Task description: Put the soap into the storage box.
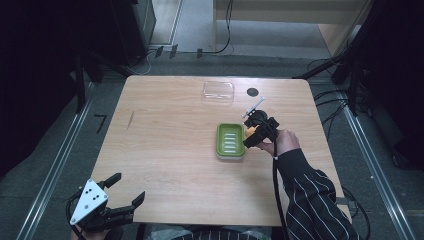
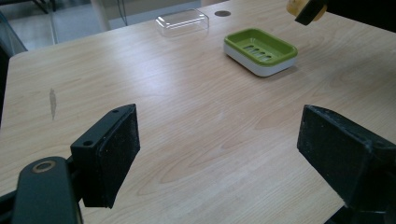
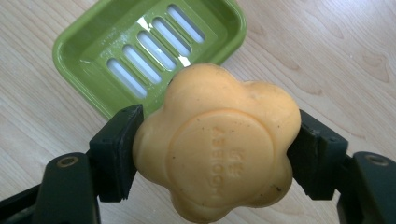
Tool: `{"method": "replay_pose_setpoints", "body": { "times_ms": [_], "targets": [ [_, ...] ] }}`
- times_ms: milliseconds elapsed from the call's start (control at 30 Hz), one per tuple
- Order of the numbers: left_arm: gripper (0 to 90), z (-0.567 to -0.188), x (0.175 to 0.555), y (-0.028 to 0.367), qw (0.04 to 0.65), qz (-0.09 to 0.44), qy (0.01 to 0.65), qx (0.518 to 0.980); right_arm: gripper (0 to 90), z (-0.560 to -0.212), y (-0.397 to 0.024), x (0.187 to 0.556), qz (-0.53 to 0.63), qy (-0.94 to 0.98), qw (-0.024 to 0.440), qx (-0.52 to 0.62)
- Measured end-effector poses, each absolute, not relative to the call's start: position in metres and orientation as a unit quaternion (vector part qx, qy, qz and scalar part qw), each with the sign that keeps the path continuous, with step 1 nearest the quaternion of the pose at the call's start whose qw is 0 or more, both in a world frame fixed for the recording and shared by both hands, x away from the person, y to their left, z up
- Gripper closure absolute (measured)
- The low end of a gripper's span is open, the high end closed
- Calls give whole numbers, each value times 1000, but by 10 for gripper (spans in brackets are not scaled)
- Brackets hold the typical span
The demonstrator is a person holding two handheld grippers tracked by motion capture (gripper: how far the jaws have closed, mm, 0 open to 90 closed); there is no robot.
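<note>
A flower-shaped orange soap (image 3: pixel 217 144) is clamped between the jaws of my right gripper (image 3: pixel 212 149), which is shut on it. In the high view that gripper (image 1: pixel 254 134) hangs just right of a green soap dish (image 1: pixel 230 141) with a slotted floor, the soap (image 1: pixel 249 132) showing at its tip. The dish (image 3: pixel 149 46) lies empty beyond the soap in the right gripper view. My left gripper (image 1: pixel 127 189) stays at the table's near left corner, open, with bare wood between its pads (image 2: pixel 114 156). The dish (image 2: pixel 260 50) and the soap (image 2: pixel 299 7) appear far off in the left gripper view.
A clear plastic lid (image 1: pixel 218 92) lies at the far middle of the wooden table (image 1: pixel 165 150), with a round black cable hole (image 1: pixel 253 92) beside it. A striped sleeve (image 1: pixel 310 200) comes in from the bottom right. Dark floor and metal rails border the table.
</note>
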State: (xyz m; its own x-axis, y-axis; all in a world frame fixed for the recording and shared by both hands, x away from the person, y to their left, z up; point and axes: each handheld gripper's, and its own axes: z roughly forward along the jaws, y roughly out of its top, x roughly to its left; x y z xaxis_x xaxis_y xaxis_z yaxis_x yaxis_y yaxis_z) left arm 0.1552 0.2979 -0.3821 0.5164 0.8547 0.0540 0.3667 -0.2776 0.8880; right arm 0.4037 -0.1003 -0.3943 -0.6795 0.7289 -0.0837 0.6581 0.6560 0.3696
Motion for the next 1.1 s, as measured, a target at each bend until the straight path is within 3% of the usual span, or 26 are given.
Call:
{"method": "replay_pose_setpoints", "body": {
  "times_ms": [1100],
  "targets": [
    [136, -382, 150, 301, 439, 279, 413, 747, 278, -390, -67, 415, 179, 907, 125, 361]
  ]
}}
